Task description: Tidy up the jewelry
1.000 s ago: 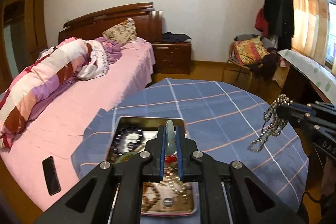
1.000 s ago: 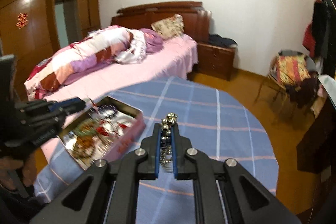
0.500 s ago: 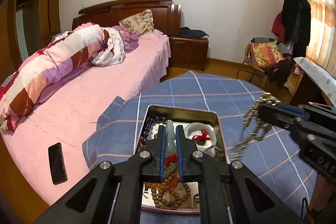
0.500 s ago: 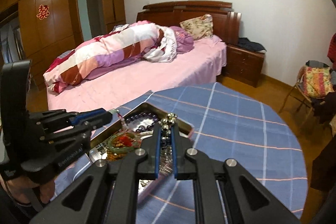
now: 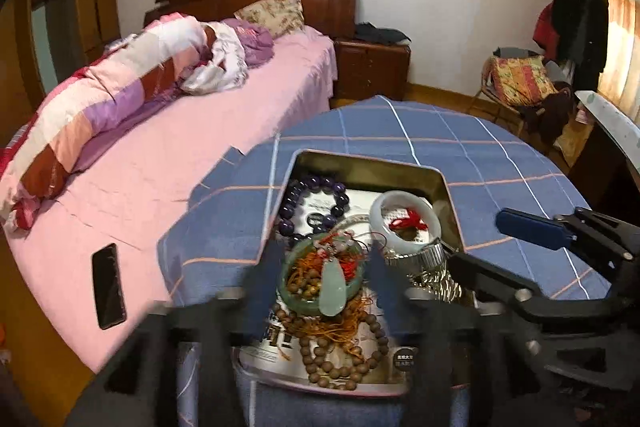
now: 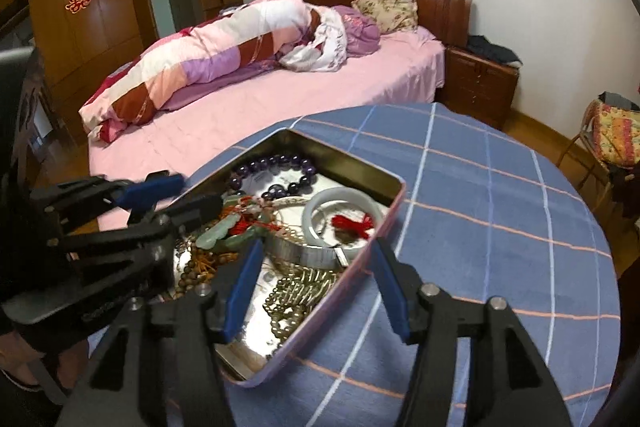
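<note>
1. Bedroom setting: round table (image 6: 500, 211) w/ blue checked cloth, pushed up next to a pink bed (image 6: 280, 99). Metal tin (image 6: 394, 189) sits on the cloth nr the bed-side edge, lid off or absent.

2. Jewelry is all inside the tin, as far as I can see:
   - purple bead bracelet (image 5: 314, 205) at the far end
   - white bangle (image 6: 342, 217) w/ a red tassel inside its ring
   - green bangle (image 5: 320, 279) w/ a pale jade pendant (image 5: 333, 289) lying across it, orange and red cords tangled around
   - brown wooden bead strand (image 5: 340, 355) at the near end
   - silver watch band (image 6: 308, 255) and beside it a metal ball chain (image 6: 298, 293), heaped in the near-right part of the tin.

3. Left gripper (image 5: 320, 279): spread wide, nothing pinched; pendant lies between the fingers but rests on the pile, not grasped. Fingers look blurred.

4. Right gripper (image 6: 312, 291): also spread wide and empty, hovering just over the chain heap at the tin's near rim.

5. Progress, my read: collecting part looks done or nearly so. No loose piece on the cloth in either view, both tools empty-handed over the tin.

6. Left to do, prob: contents are a jumble, cords and beads overlapping, so if "organize" means sorted/untangled, that's not yet done. If it only means everything into the tin, it's abt finished. No lid in sight, so can't say if closing is part of it.

7. Outward: phone (image 5: 108, 285) lying on the bed, nightstand (image 6: 476, 87) by the headboard, chair (image 5: 520, 83) w/ a patterned cushion off to the side.
</note>
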